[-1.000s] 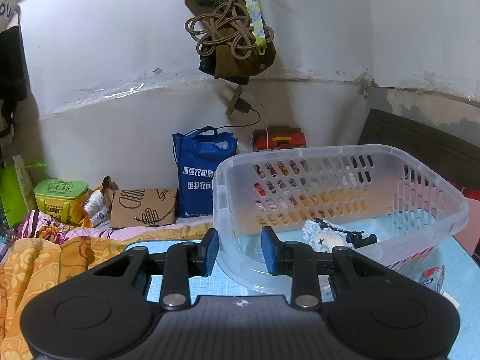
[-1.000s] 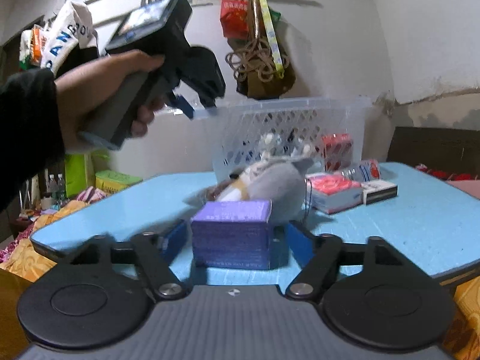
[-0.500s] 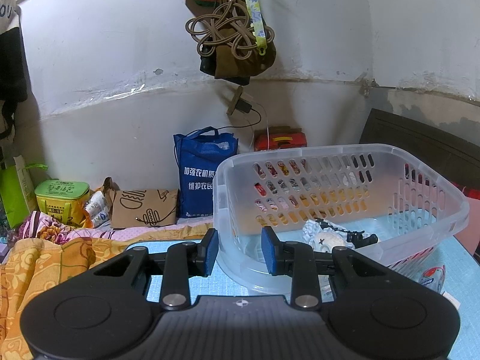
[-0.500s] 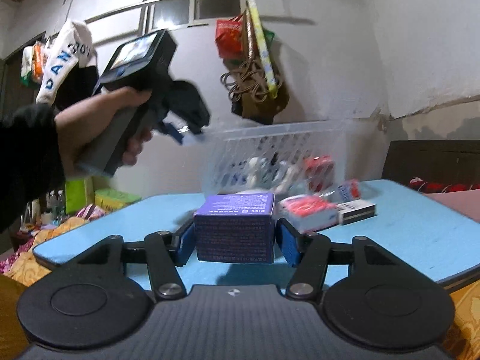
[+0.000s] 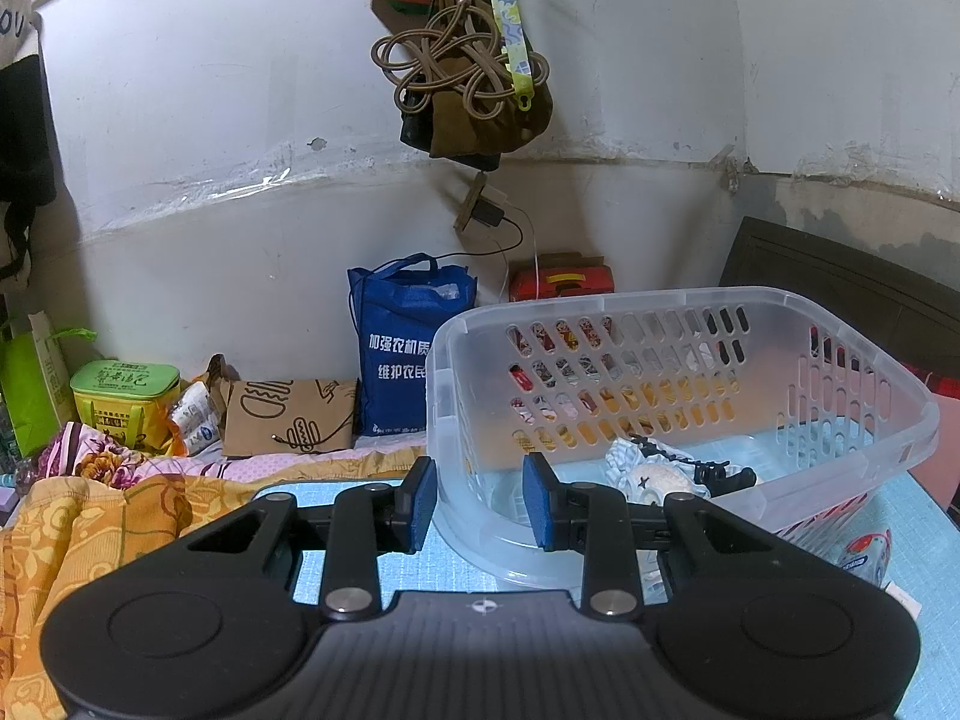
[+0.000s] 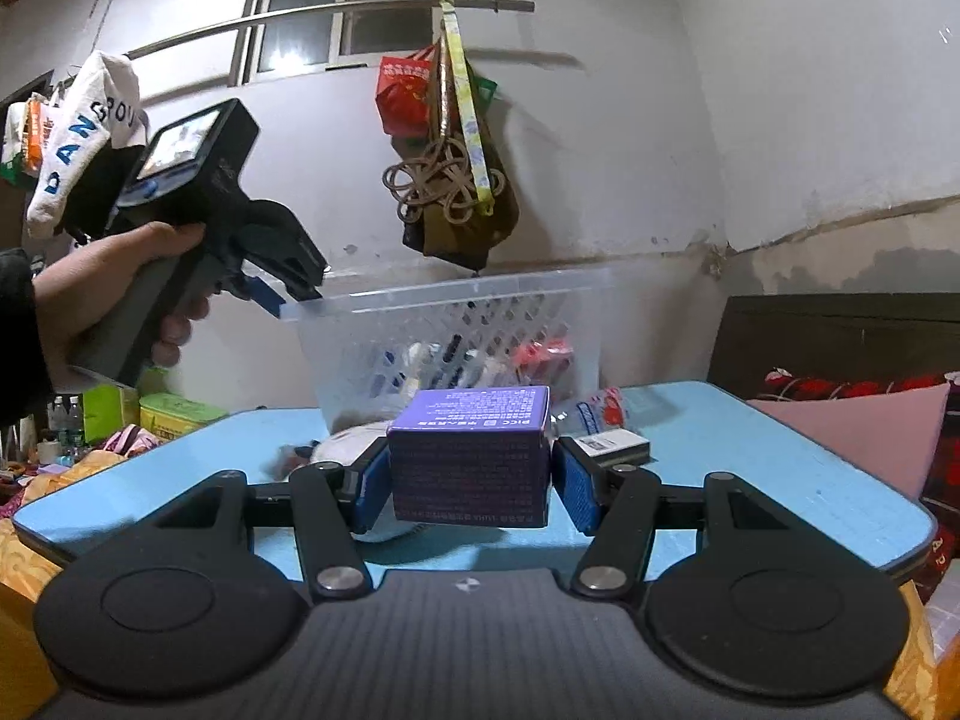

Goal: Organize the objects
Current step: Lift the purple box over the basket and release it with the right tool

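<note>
A purple box (image 6: pixel 468 456) is clamped between the blue pads of my right gripper (image 6: pixel 468 487) and hangs just above the blue table (image 6: pixel 750 450). Behind it stands a clear plastic basket (image 6: pixel 480 294). My left gripper (image 6: pixel 288 300), held by a hand, is shut on the basket's near left rim. In the left wrist view the left gripper (image 5: pixel 478 507) has that corner of the basket (image 5: pixel 660 300) between its pads. A white toy and a black piece (image 5: pixel 654 471) lie inside the basket.
On the table beyond the purple box lie a pale plush (image 6: pixel 351 450), a flat dark box (image 6: pixel 612 443) and a red-and-white packet (image 6: pixel 603 408). A knotted rope with bags (image 6: pixel 450 180) hangs on the wall. A blue bag (image 5: pixel 408 354) and bedding (image 5: pixel 90 510) sit to the left.
My right gripper's pads closed onto the purple box and raised it off the table, away from the grey plush. The left gripper and the basket stayed put.
</note>
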A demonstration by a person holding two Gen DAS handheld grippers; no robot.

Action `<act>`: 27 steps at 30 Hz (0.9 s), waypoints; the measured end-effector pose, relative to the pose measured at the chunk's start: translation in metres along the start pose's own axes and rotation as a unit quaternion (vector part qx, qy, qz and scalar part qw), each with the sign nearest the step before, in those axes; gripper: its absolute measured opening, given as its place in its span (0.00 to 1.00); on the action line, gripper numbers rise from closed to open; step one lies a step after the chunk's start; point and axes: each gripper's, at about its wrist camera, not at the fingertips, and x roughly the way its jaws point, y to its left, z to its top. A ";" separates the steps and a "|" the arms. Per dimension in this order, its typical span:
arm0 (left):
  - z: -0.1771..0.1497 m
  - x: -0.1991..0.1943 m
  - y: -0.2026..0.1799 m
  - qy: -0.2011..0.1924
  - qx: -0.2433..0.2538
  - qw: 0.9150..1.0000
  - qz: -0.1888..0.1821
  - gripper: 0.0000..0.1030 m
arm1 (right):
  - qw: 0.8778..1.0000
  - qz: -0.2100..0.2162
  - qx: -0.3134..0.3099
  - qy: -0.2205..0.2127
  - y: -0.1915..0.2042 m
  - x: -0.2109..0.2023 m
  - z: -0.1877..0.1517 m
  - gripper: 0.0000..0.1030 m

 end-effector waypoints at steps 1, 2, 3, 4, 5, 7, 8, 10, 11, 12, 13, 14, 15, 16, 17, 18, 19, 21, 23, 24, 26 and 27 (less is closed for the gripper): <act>0.000 0.000 0.000 0.000 -0.001 1.000 0.000 0.34 | 1.000 -0.003 0.001 0.000 -0.002 0.000 0.000 0.59; 0.000 0.000 0.000 0.000 -0.001 1.000 0.000 0.34 | 1.000 -0.007 0.002 0.000 -0.005 0.001 0.000 0.59; 0.000 0.000 0.000 0.000 -0.001 1.000 0.000 0.34 | 1.000 -0.010 0.003 0.001 -0.008 0.002 0.001 0.59; 0.000 0.000 0.000 0.000 -0.001 1.000 0.000 0.34 | 1.000 -0.014 0.005 0.002 -0.011 0.004 0.001 0.59; 0.000 0.000 0.000 0.000 -0.001 1.000 0.000 0.34 | 1.000 -0.017 0.006 0.005 -0.014 0.005 0.001 0.59; 0.000 0.000 0.000 0.000 -0.001 1.000 0.000 0.34 | 1.000 -0.025 0.009 0.007 -0.020 0.008 0.002 0.59; 0.000 0.000 0.000 0.000 -0.001 1.000 0.000 0.34 | 1.000 -0.028 0.008 0.008 -0.023 0.009 0.003 0.59; 0.000 0.000 0.000 0.000 -0.001 1.000 0.000 0.34 | 0.999 -0.033 0.005 0.009 -0.027 0.011 0.004 0.59; 0.000 0.000 0.000 0.000 0.000 1.000 0.000 0.34 | 0.999 -0.034 0.004 0.009 -0.028 0.012 0.005 0.59; 0.000 0.000 0.000 0.000 0.000 1.000 0.001 0.34 | 0.999 -0.034 0.003 0.010 -0.030 0.012 0.005 0.59; 0.000 0.000 0.000 0.000 -0.001 1.000 0.001 0.34 | 0.999 -0.033 0.000 0.011 -0.030 0.014 0.006 0.59; 0.000 0.000 0.000 0.000 0.000 1.000 0.001 0.34 | 0.999 -0.035 -0.003 0.009 -0.031 0.015 0.007 0.59; 0.000 0.000 0.000 0.000 0.000 1.000 0.001 0.34 | 0.999 -0.036 -0.004 0.008 -0.033 0.015 0.009 0.59; 0.000 0.000 0.000 -0.001 0.000 1.000 0.001 0.34 | 0.999 -0.034 -0.004 0.006 -0.035 0.016 0.012 0.59; 0.000 0.000 0.000 0.000 0.000 1.000 0.001 0.34 | 0.999 -0.032 -0.003 0.004 -0.038 0.017 0.015 0.59; 0.000 0.000 0.000 0.000 0.000 1.000 0.001 0.34 | 1.000 -0.030 -0.001 0.002 -0.040 0.018 0.019 0.59; 0.000 0.000 0.000 0.000 0.000 1.000 0.001 0.34 | 1.000 -0.022 0.001 0.001 -0.043 0.021 0.025 0.59; 0.000 0.000 0.000 0.000 -0.001 1.000 0.000 0.34 | 1.000 -0.001 0.011 0.005 -0.049 0.029 0.038 0.59; 0.001 0.001 0.000 0.000 -0.002 1.000 -0.001 0.34 | 0.999 0.026 0.022 0.008 -0.056 0.039 0.055 0.59; 0.001 0.001 0.000 0.001 -0.002 1.000 -0.001 0.34 | 0.999 0.040 0.026 0.007 -0.060 0.045 0.067 0.59; 0.001 0.001 0.001 0.002 -0.002 1.000 -0.003 0.34 | 0.998 0.053 0.025 -0.001 -0.062 0.057 0.090 0.59; 0.001 0.001 0.001 0.002 -0.003 1.000 -0.003 0.34 | 0.998 0.057 0.021 -0.007 -0.062 0.065 0.103 0.59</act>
